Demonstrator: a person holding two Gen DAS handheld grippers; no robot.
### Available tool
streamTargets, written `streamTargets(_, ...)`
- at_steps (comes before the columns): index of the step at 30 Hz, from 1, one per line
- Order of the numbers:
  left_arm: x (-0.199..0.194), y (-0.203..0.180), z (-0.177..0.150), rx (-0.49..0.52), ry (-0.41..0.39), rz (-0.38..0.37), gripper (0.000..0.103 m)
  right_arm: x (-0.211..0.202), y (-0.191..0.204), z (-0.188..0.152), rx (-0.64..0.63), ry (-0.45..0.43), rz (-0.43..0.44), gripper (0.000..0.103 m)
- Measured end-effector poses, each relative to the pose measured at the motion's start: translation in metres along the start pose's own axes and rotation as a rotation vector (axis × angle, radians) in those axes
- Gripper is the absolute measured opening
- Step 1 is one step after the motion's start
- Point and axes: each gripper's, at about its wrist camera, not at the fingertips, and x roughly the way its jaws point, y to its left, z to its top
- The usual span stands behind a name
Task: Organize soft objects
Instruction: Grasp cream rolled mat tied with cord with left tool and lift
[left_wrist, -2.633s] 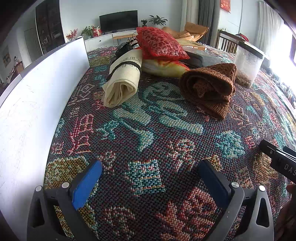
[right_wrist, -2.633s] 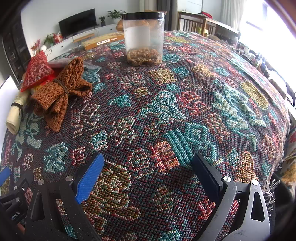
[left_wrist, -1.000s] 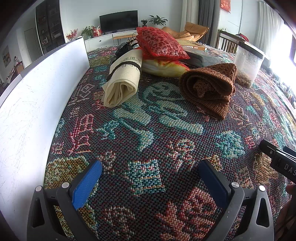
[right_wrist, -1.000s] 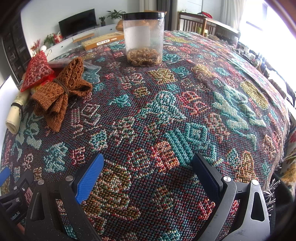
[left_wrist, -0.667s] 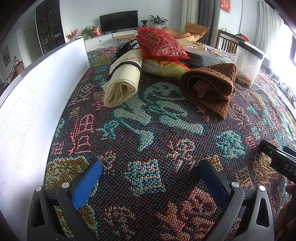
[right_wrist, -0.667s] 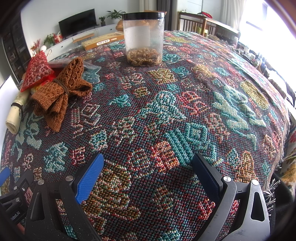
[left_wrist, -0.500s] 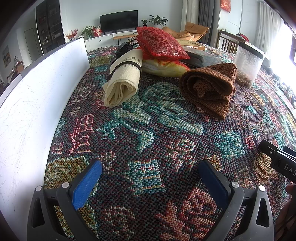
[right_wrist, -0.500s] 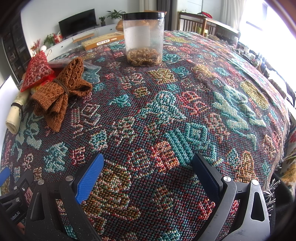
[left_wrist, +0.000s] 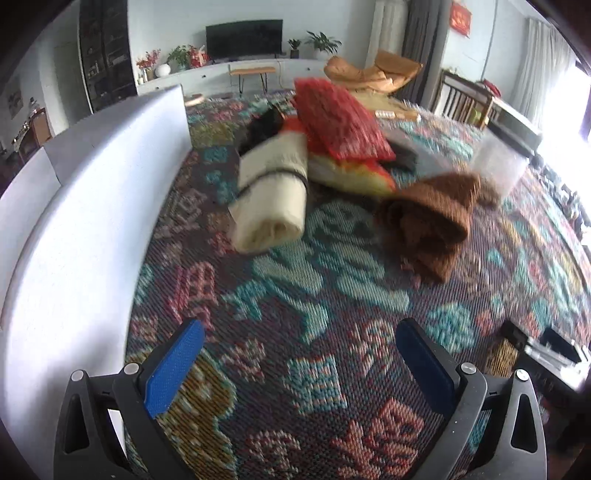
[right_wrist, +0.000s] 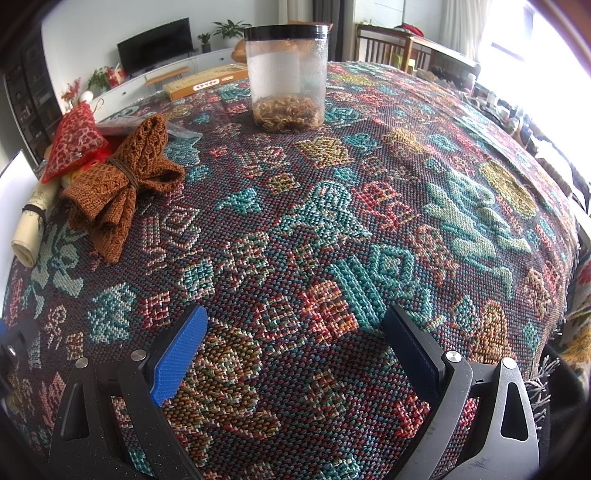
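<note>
A cream rolled cloth (left_wrist: 271, 206) tied with a dark band lies ahead of my left gripper (left_wrist: 299, 354), which is open and empty above the patterned tablecloth. To its right lies a brown knitted bundle (left_wrist: 428, 221), seen from the right wrist as a tied brown knit (right_wrist: 122, 184). Behind them a red patterned cushion (left_wrist: 340, 118) rests on a yellow and red cushion (left_wrist: 351, 171). My right gripper (right_wrist: 295, 339) is open and empty over bare cloth, far from the soft items at its left.
A white board (left_wrist: 74, 229) walls the left side. A clear jar with a black lid (right_wrist: 288, 74) stands at the back. A flat yellow box (right_wrist: 203, 83) lies behind. The table edge with fringe (right_wrist: 546, 373) drops at the right.
The left gripper has begun moving forward and up; its view is now blurred and the soft items sit closer. The right gripper has stayed still.
</note>
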Motion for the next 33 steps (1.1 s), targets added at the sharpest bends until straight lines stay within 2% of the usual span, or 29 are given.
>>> streamTargets(2, 0.003, 0.007, 0.027, -0.024, -0.009, 0.026, 0.103, 0.000, 0.000, 0.000, 0.000, 0.000, 0.000, 0.098)
streamTargets(5, 0.037, 0.010, 0.060, 0.012, 0.056, 0.096, 0.103, 0.000, 0.000, 0.000, 0.000, 0.000, 0.000, 0.098)
streamTargets(8, 0.073, 0.009, 0.079, 0.076, 0.111, 0.175, 0.103, 0.000, 0.000, 0.000, 0.000, -0.001, 0.000, 0.098)
streamTargets(10, 0.086, 0.012, 0.085, 0.083, 0.114, 0.178, 0.103, 0.000, 0.001, 0.000, 0.000, -0.002, 0.000, 0.098)
streamTargets(11, 0.090, 0.016, 0.089, 0.074, 0.116, 0.163, 0.098, 0.000, 0.001, 0.001, 0.000, -0.002, 0.000, 0.098)
streamTargets(12, 0.093, 0.019, 0.092, 0.065, 0.119, 0.147, 0.076, 0.000, 0.001, 0.001, 0.000, -0.002, 0.000, 0.098)
streamTargets(13, 0.097, 0.022, 0.092, 0.060, 0.131, 0.128, 0.060, 0.000, 0.001, 0.000, 0.000, -0.002, 0.000, 0.098)
streamTargets(14, 0.100, 0.025, 0.092, 0.063, 0.141, 0.140, 0.046, 0.000, 0.001, 0.001, 0.000, -0.002, 0.000, 0.098)
streamTargets(17, 0.084, 0.028, 0.084, 0.089, 0.098, 0.141, 0.035, 0.000, 0.001, 0.000, 0.000, -0.002, 0.000, 0.098)
streamTargets(21, 0.038, 0.023, 0.062, 0.107, 0.071, 0.119, 0.035, 0.000, 0.001, 0.000, 0.000, -0.002, 0.001, 0.098)
streamTargets(24, 0.000, 0.011, 0.031, 0.172, 0.068, 0.133, 0.035, 0.000, 0.001, 0.000, 0.000, -0.002, 0.001, 0.098)
streamTargets(27, -0.012, 0.001, 0.002, 0.224, 0.098, 0.150, 0.035, 0.000, 0.000, 0.000, 0.000, -0.002, 0.000, 0.098)
streamTargets(30, -0.008, -0.013, -0.027, 0.281, 0.141, 0.154, 0.037, 0.000, 0.001, 0.000, 0.000, -0.003, 0.000, 0.098)
streamTargets(31, -0.005, -0.018, -0.035, 0.298, 0.152, 0.141, 0.040, 0.000, 0.001, 0.000, 0.000, -0.003, 0.001, 0.098)
streamTargets(32, 0.000, -0.023, -0.042, 0.309, 0.165, 0.140, 0.050, -0.001, 0.000, 0.000, 0.000, -0.003, 0.001, 0.098)
streamTargets(33, 0.000, -0.027, -0.045, 0.313, 0.124, 0.172, 0.059, -0.001, 0.000, 0.000, 0.000, -0.003, 0.001, 0.098)
